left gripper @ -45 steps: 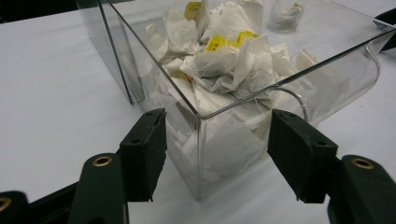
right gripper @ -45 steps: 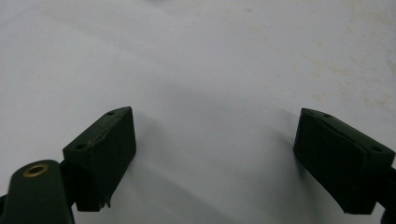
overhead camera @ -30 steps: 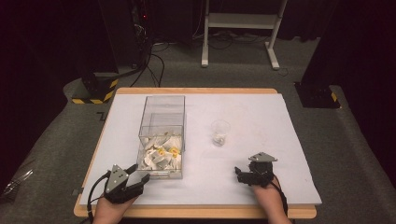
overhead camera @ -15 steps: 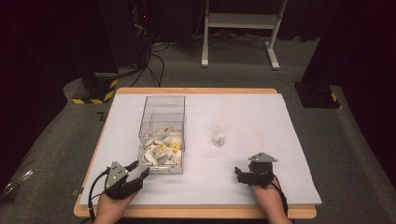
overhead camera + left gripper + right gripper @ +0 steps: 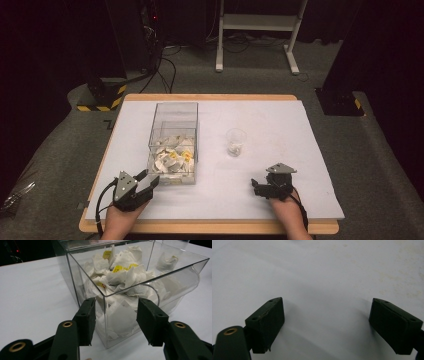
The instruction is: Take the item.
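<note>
A clear plastic box [image 5: 175, 125] half full of white tea bags [image 5: 172, 161], some with yellow tags, stands left of centre on the white table cover [image 5: 300, 130]. My left gripper [image 5: 148, 180] lies at the box's near left corner and is open. Its jaws have just been closing. In the left gripper view the left gripper [image 5: 116, 312] frames the corner of the box [image 5: 175, 282] and the tea bags [image 5: 120, 275] without pressing on it. My right gripper [image 5: 256, 188] rests near the front right, its jaws wide open over bare cover, as the right gripper [image 5: 327, 312] shows up close.
A small clear cup [image 5: 235, 142] with something pale in it stands right of the box, and the cup [image 5: 166, 261] shows through the box's far wall. The table's wooden front edge [image 5: 210, 227] runs just under both hands. Dark floor, cables and a white stand lie beyond.
The left gripper's jaws have drawn closer together beside the box corner. Both hands, the box and the cup stay where they were.
</note>
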### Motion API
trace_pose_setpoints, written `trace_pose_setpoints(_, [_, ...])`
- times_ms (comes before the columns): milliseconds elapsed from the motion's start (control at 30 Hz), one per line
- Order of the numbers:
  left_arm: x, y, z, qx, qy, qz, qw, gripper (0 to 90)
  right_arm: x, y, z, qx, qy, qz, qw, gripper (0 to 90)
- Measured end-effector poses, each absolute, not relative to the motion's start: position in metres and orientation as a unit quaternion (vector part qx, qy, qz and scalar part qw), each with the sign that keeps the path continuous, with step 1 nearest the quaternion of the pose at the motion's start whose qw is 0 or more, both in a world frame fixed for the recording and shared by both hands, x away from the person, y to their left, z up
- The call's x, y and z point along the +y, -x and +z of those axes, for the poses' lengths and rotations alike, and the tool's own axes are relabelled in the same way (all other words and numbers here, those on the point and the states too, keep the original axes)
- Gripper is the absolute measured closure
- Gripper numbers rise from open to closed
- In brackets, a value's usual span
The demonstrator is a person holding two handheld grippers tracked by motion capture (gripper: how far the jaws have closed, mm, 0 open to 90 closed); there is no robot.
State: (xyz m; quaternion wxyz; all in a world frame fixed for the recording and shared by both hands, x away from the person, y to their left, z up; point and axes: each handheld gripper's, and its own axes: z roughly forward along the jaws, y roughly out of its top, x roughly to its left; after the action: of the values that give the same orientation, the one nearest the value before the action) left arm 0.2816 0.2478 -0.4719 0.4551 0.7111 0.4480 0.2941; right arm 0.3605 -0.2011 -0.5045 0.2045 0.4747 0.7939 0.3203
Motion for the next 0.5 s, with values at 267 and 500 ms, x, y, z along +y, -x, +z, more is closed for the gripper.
trace_pose_setpoints(267, [0.2484,-0.2862,-0.4760,0.462,-0.705,0.306,0.444,33.7,-0.2012,-0.3612,-0.5043,0.795,-0.475,0.320,0.200,12.2])
trace_pose_setpoints(500, [0.2469,-0.2903,-0.4739,0.469,-0.696,0.323,0.438,21.6,-0.2009,-0.3609,-0.5045,0.794,-0.475,0.320,0.202,12.3])
